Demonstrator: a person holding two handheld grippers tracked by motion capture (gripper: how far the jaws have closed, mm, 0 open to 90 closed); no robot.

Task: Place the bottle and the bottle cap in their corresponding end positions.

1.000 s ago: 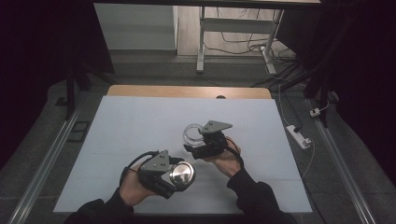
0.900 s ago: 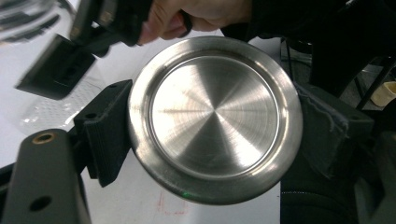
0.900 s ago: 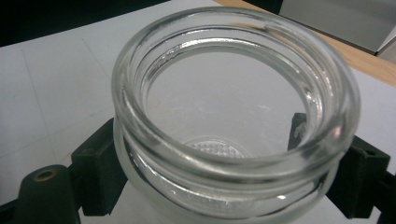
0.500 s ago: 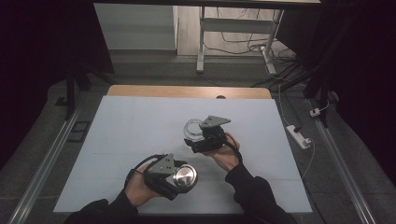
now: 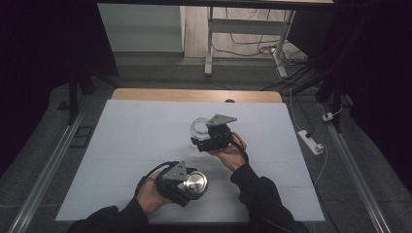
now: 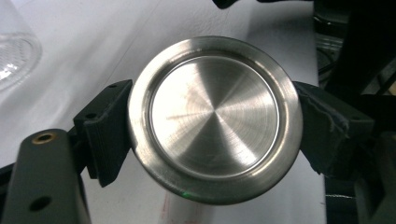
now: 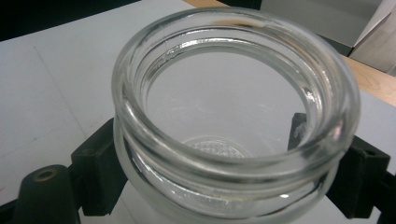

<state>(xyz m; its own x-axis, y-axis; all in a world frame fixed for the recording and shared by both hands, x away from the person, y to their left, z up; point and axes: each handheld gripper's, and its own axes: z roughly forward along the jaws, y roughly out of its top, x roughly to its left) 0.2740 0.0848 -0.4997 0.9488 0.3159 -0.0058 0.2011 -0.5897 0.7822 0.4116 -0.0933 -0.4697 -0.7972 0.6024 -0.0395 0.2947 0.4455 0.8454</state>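
- Nearest the person, the left gripper (image 5: 187,187) sits low over the front of the table (image 5: 131,145) — its jaws are clamped on a round steel lid (image 5: 195,183).
- In the left gripper view the lid (image 6: 215,119) faces the camera, a black jaw pressing its rim on each side.
- Farther back, near the table's middle, the right gripper (image 5: 206,138) grips a clear glass jar (image 5: 198,127).
- In the right gripper view the jar (image 7: 233,116) is open-mouthed and uncovered — the jaws hug its body below the neck.
- Lid and jar are well apart.
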